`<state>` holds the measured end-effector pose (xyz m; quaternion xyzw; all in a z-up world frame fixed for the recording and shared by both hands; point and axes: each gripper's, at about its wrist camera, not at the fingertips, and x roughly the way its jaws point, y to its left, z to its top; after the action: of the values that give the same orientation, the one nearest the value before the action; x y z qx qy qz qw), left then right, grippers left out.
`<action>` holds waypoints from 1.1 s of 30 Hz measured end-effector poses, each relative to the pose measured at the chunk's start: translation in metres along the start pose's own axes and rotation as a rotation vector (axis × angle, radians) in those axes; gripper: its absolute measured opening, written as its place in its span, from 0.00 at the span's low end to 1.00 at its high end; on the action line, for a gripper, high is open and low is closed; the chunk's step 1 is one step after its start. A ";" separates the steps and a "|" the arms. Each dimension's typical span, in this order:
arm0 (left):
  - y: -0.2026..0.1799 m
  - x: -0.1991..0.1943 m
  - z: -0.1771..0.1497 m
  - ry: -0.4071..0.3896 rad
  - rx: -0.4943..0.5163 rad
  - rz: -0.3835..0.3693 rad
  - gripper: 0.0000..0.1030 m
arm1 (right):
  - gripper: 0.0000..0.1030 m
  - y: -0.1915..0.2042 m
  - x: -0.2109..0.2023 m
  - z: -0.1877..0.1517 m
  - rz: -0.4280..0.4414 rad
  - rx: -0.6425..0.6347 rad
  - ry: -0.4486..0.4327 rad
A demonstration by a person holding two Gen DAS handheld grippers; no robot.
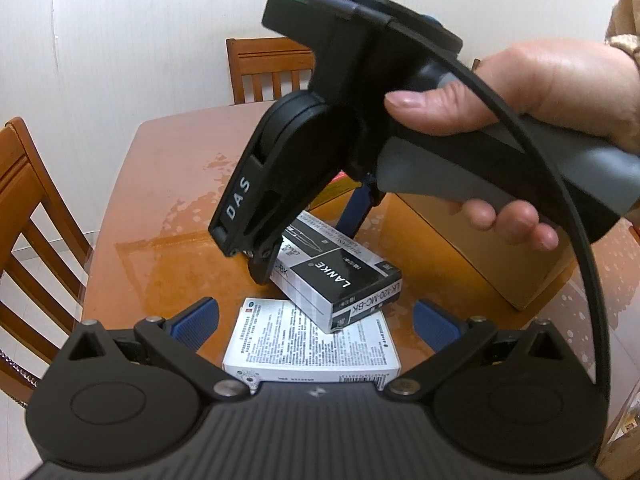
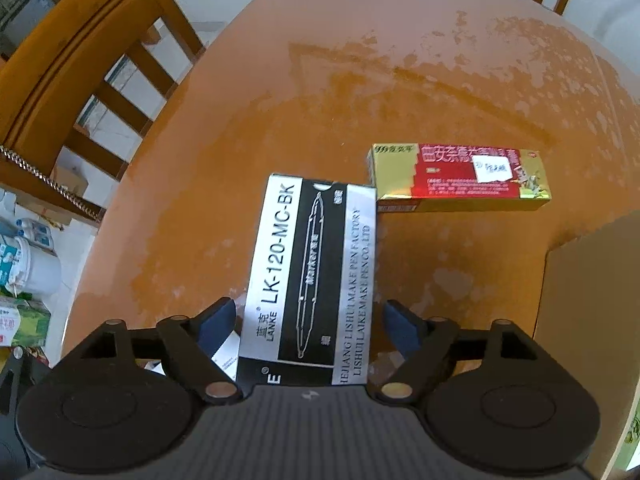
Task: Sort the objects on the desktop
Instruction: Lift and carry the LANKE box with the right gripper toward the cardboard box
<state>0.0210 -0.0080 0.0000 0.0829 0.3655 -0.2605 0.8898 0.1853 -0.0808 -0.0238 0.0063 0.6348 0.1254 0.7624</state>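
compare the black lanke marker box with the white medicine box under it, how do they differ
The marker box is black and silver with large lettering; the white box is covered in fine print. The marker box lies on top, skewed across it; the white box lies flat on the table. The marker box sits between the right gripper's open jaws; the white box is before the left gripper. Both are flat rectangular cartons.

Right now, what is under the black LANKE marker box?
The LANKE marker box lies partly on a white printed box, its far end reaching toward the table. What lies beneath that far end is hidden.
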 end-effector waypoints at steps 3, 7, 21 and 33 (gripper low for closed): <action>0.000 0.002 -0.001 0.001 0.001 0.003 1.00 | 0.85 0.005 0.004 0.000 -0.012 -0.015 0.007; 0.002 0.002 0.002 0.001 -0.003 0.006 1.00 | 0.85 0.009 0.006 0.000 -0.020 -0.020 0.003; -0.003 0.002 0.005 -0.003 -0.009 0.007 1.00 | 0.69 0.005 0.006 0.003 0.007 0.003 -0.026; -0.004 -0.009 0.006 -0.001 -0.002 0.003 1.00 | 0.69 -0.014 -0.006 -0.002 0.126 0.100 -0.020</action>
<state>0.0168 -0.0101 0.0111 0.0823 0.3651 -0.2587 0.8905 0.1853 -0.0957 -0.0206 0.0854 0.6311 0.1413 0.7580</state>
